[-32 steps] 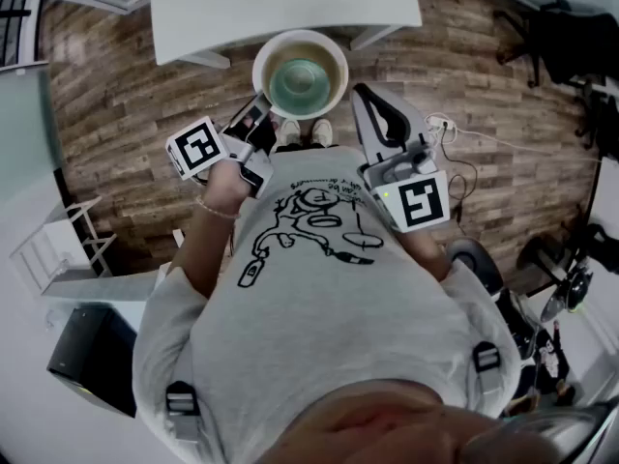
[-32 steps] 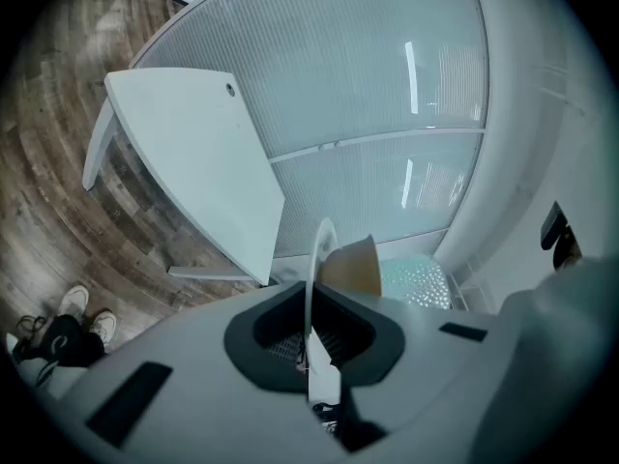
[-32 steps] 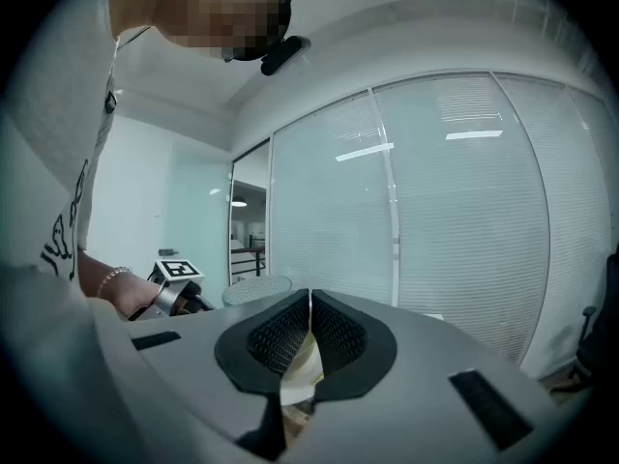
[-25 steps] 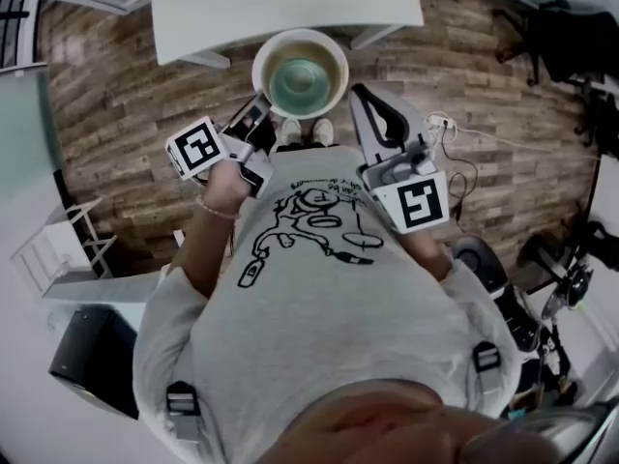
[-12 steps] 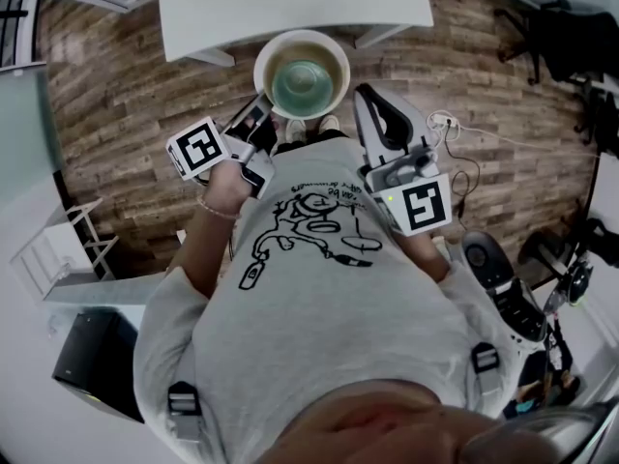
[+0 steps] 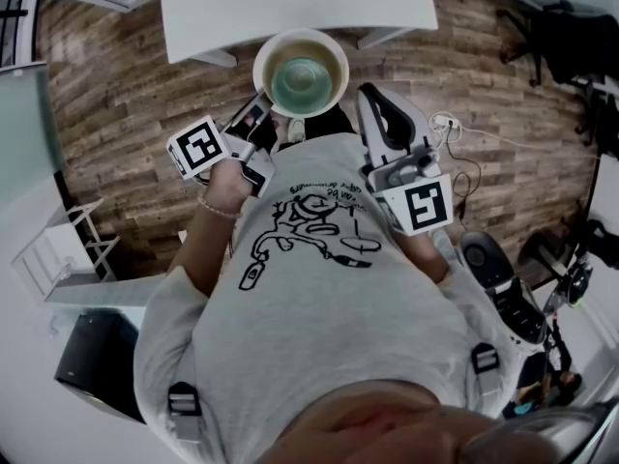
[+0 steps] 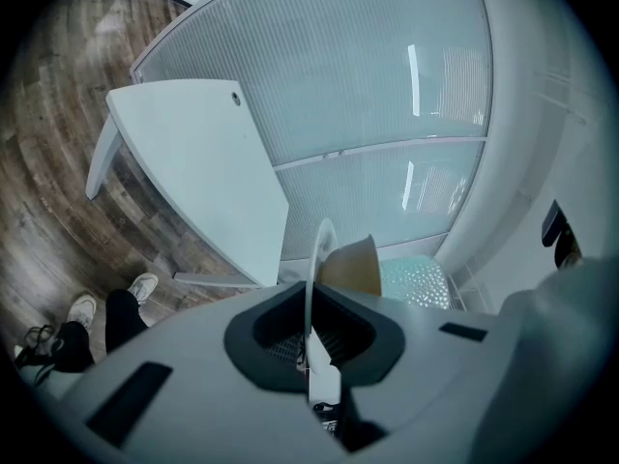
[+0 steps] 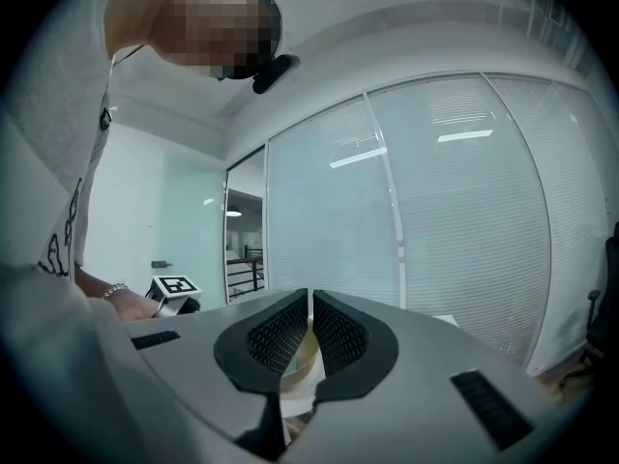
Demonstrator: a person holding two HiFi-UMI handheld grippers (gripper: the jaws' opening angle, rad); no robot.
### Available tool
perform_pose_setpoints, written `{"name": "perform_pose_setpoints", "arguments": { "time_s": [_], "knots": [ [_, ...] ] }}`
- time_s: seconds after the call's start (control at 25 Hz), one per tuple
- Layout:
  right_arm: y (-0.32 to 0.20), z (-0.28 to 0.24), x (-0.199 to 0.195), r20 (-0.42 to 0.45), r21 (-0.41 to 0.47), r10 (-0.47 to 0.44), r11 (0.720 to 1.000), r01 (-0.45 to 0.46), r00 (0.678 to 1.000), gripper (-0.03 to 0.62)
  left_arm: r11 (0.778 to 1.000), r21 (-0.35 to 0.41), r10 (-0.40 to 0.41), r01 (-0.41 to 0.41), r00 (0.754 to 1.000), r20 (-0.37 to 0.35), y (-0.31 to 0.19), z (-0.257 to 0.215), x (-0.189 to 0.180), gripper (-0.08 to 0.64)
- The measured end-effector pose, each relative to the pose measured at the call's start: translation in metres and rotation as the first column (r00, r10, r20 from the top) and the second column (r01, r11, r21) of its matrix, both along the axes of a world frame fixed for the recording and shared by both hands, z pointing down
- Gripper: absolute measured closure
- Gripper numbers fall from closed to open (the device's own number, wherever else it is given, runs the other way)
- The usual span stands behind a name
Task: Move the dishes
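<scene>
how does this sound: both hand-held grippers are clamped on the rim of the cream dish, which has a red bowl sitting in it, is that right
Not quite. The bowl sitting in the cream dish is teal-green, not red, as the head view shows. The rest stands: the left hand-held gripper and the right hand-held gripper are both clamped on the dish's rim.

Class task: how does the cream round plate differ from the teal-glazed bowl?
The cream round plate is wider and flatter; the teal-glazed bowl is smaller and deeper. The left gripper grips the plate's rim; the bowl simply sits on the plate. Both are round.
</scene>
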State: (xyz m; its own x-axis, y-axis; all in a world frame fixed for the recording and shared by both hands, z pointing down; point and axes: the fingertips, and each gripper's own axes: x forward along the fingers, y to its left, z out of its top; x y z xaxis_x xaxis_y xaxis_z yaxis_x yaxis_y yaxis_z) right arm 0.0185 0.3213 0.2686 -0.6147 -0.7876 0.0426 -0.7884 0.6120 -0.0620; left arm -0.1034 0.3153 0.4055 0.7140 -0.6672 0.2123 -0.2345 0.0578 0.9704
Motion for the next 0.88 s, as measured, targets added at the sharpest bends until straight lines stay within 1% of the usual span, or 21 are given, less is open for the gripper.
{"name": "perform_pose_setpoints", "arguments": {
  "time_s": [0.28,0.44,0.88],
  "knots": [
    [-0.027,0.000,-0.002,0.007,0.008,-0.016,1.000,0.016,1.000,0.551,1.000,-0.010,-0.018,0.018,1.000,-0.008,-0.024,0.001,0.000,0.549],
    [-0.045,-0.001,0.001,0.008,0.012,-0.021,1.000,0.021,1.000,0.551,1.000,-0.005,-0.016,0.016,1.000,0.005,-0.041,0.002,0.003,0.549],
    [-0.095,-0.005,0.010,0.002,0.029,-0.046,0.999,0.046,0.999,0.549,0.999,-0.016,-0.041,0.041,0.999,0.015,-0.089,0.004,0.009,0.549]
  ]
}}
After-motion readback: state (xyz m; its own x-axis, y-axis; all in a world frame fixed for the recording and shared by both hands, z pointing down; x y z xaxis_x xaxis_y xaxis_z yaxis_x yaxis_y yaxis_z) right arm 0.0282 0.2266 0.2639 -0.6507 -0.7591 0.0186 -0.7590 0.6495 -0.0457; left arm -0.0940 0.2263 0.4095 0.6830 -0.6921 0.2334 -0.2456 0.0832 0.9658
